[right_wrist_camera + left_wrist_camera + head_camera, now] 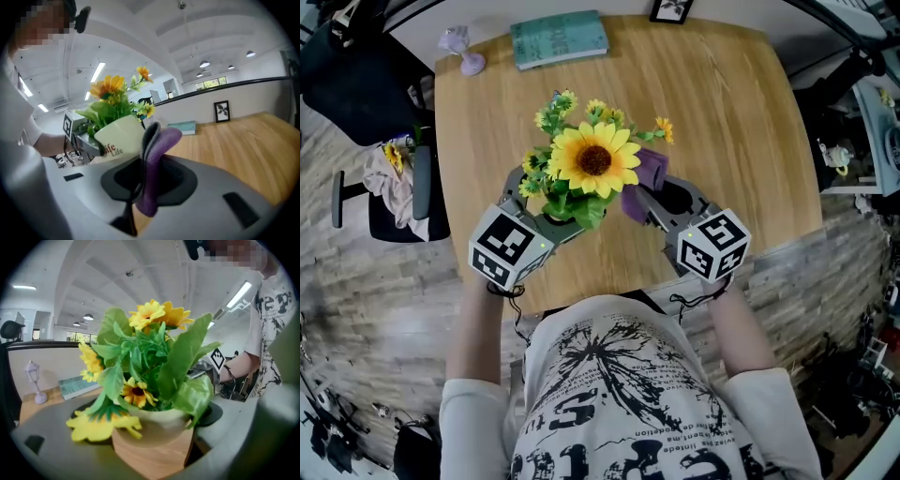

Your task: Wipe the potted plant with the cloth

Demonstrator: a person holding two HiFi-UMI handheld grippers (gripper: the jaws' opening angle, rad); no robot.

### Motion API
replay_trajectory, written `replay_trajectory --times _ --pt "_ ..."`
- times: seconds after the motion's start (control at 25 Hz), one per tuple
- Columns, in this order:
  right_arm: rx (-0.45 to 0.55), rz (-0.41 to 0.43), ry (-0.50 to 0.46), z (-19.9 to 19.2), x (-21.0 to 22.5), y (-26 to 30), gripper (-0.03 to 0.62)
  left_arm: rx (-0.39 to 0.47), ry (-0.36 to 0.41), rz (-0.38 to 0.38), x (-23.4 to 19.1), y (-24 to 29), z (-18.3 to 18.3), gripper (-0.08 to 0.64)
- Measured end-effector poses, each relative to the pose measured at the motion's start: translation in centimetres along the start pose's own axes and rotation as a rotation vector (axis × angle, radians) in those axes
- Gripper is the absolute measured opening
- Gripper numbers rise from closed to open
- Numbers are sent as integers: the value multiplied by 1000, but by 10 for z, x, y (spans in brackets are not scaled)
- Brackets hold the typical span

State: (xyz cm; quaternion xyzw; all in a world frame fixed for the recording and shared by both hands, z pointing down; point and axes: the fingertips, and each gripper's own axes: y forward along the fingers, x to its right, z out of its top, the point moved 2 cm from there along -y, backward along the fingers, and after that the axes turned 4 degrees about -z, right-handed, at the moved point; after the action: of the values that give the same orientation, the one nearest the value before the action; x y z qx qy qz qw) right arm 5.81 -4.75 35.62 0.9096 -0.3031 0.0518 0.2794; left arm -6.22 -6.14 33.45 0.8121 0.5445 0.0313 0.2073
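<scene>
1. Left gripper [548, 214] clasps the cream pot [157, 420] of the potted plant [586, 161], with one jaw on either side, spread wide.
2. Right gripper [661, 208] is clenched on a folded purple cloth [643, 174], which stands up out of the jaws.
3. Position: the potted plant is toward six o'clock of the wooden table [722, 112], close before the person. Whether the pot's base rests on the top cannot be told. A teal book [559, 38] lies well apart at twelve o'clock.
4. Progress, as judged: the cloth is in hand and sits at three o'clock of the plant, just beside the large sunflower's petals and near the pot wall. Contact cannot be confirmed. No surface reads as wiped, so leaves, blooms and pot apparently all remain.
5. Orientation: the plant's long axis runs from pot to blooms, about upright, with the large sunflower facing up. The cloth's long axis points from the jaws toward ten o'clock, at the plant.
</scene>
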Motion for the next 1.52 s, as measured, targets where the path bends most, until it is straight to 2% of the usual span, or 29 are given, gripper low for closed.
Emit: replay_trajectory --times 0.12,0.28,0.48,0.6,0.76,0.88,1.04,1.28,1.36,1.44,1.52 --pt "16 -72 19 2 19 -1 80 -26 0 -9 -3 4 -17 497" --pt "32 -161 -18 4 40 -3 80 -80 11 -18 -4 16 -40 497" --pt "-40 -255 -91 -6 65 0 81 -151 -31 -40 -5 42 -86 497" --pt "-39 -302 -106 -7 75 5 81 -161 -12 -71 -2 54 -109 497" --pt "64 -323 -128 5 79 3 81 -149 21 -102 8 70 -124 497" --pt "111 -330 -182 11 78 -6 81 -177 52 -102 20 83 -133 496" --pt "112 -316 -222 6 76 -6 83 -195 80 -103 27 91 -145 497" --pt "103 -303 -183 -4 78 -2 83 -197 112 -111 25 93 -151 499" --pt "100 -303 -170 -6 78 -2 83 -196 99 -108 23 93 -153 505" --pt "94 -308 -166 -8 76 -4 83 -189 69 -90 21 90 -156 570" --pt "85 -321 -175 -7 75 -8 83 -180 71 -58 20 86 -156 588"
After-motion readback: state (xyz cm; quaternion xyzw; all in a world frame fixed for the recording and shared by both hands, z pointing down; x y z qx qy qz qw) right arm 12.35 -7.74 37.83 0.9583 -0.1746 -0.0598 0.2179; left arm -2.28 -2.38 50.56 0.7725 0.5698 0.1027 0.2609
